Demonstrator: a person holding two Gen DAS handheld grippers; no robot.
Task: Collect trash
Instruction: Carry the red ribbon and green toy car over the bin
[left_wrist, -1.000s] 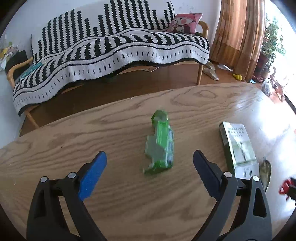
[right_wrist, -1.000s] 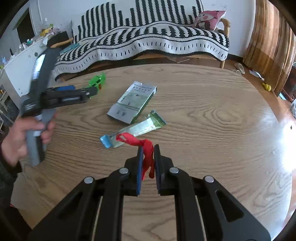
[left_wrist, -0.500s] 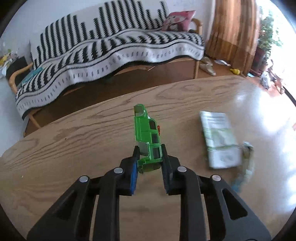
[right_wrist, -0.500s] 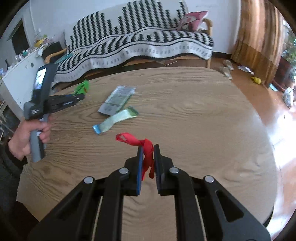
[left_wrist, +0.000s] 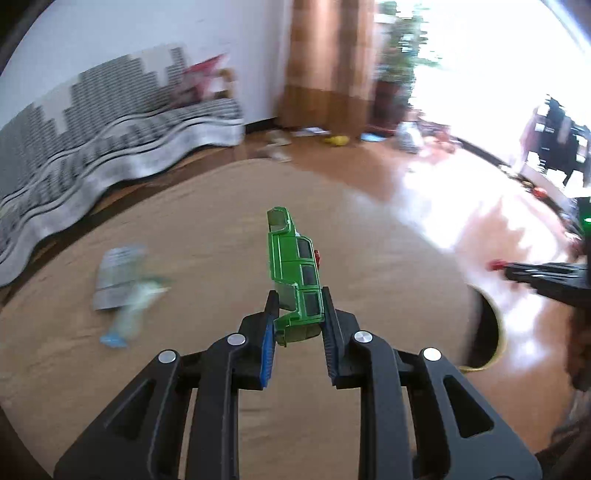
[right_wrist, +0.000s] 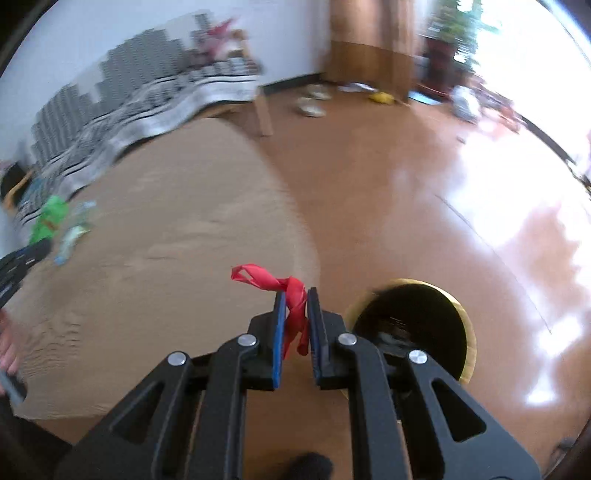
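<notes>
The left gripper (left_wrist: 297, 325) jaws clamp a crumpled green printed carton (left_wrist: 293, 280); the right gripper (right_wrist: 295, 325) jaws pinch a twisted red plastic strip (right_wrist: 291, 295)

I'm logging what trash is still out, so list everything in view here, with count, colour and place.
green wrapper: 1, green, clamped in the left tool, lifted over the table
red wrapper: 1, red, clamped in the right tool
grey packet: 1, grey-white, flat on the table, blurred
pale wrapper: 1, pale green with a blue end, on the table, overlapping the packet's near edge
bin: 1, dark inside with a yellowish rim, on the floor beside the table
table: 1, wood, round
sofa: 1, black-and-white striped cover, by the wall
curtain: 1, brown
plant: 1, green, by the window
left tool: 1, black with blue pads
right tool: 1, black with blue pads
</notes>
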